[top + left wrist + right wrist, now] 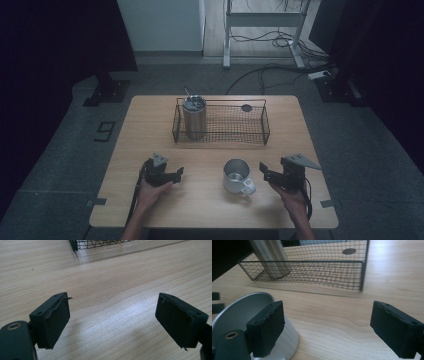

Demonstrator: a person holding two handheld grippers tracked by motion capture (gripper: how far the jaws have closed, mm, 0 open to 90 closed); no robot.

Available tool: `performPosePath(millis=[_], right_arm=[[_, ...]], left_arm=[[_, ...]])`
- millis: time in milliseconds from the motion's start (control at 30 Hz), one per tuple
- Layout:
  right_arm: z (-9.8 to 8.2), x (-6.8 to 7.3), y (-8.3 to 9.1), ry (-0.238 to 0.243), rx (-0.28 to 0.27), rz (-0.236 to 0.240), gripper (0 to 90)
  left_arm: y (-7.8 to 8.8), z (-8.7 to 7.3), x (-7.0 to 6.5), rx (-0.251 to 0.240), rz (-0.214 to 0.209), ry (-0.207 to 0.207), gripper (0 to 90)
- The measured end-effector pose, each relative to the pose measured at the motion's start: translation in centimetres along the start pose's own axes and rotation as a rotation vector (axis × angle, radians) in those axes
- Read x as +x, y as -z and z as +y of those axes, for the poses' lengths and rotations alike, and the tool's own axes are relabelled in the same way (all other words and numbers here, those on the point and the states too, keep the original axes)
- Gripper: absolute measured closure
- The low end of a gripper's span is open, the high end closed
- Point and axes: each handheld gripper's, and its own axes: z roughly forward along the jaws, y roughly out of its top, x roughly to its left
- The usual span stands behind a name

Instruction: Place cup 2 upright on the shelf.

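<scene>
A steel mug (236, 175) with a looped handle stands on the pale wood-grain table (150, 130), in front of the black wire basket (250, 125). Just beside the mug, the right gripper (266, 172) is unclenched and empty. The left gripper (177, 172) is likewise spread, holding nothing. A brushed-metal tumbler (194, 117) stands inside the basket.

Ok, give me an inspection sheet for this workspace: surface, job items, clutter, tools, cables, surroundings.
Surface: wooden table, bare around the items.
Job's things: steel mug upright near the front edge, handle toward the person; wire basket behind it holds a tall steel tumbler.
Clutter: small dark disc in the basket.
Grippers: left tool open, holding nothing; right tool open beside the mug.
Cables: loose cables on the floor beyond.
Surroundings: grey carpet, metal frame.
</scene>
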Motion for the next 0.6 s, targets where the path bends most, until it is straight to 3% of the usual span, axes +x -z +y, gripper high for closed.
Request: performPosePath(millis=[600], right_arm=[[0.3, 4.6, 0.8, 0.108, 0.016, 0.131, 12.0]], left_arm=[[-0.3, -0.2, -0.2, 0.028, -0.002, -0.011, 12.2]])
